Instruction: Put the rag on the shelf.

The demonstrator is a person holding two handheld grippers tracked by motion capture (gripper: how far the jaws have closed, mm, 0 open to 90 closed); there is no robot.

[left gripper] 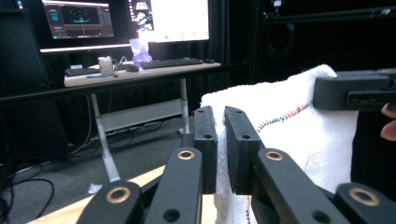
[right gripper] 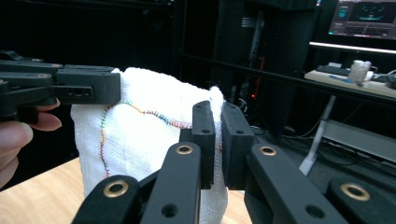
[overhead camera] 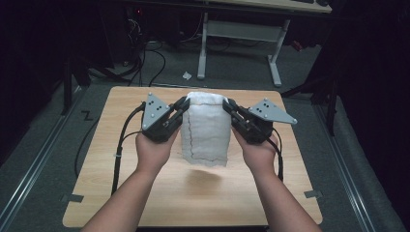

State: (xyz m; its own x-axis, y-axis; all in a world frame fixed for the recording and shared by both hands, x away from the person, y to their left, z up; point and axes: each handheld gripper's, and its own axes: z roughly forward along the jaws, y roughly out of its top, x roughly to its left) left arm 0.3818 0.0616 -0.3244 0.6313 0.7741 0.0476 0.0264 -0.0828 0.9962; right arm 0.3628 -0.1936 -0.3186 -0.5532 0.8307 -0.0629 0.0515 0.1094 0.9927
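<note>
Wooden table (overhead camera: 145,203), one white cloth (overhead camera: 205,130), two hand-held grippers, left (overhead camera: 183,107), right (overhead camera: 228,107), apparently clamping it.

Light wooden rectangular counter (overhead camera: 145,193) standing on grey floor (overhead camera: 43,159), carrying nothing directly, white cloth's shadow falling across its middle.

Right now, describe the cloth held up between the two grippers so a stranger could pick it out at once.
Start at the light wooden table in the middle of the dark room. Above its far half, the left gripper and right gripper each pinch a top corner of the white towel, which hangs clear of the tabletop. It is the sole white fabric there, edged with a multicoloured stitched line.
</note>
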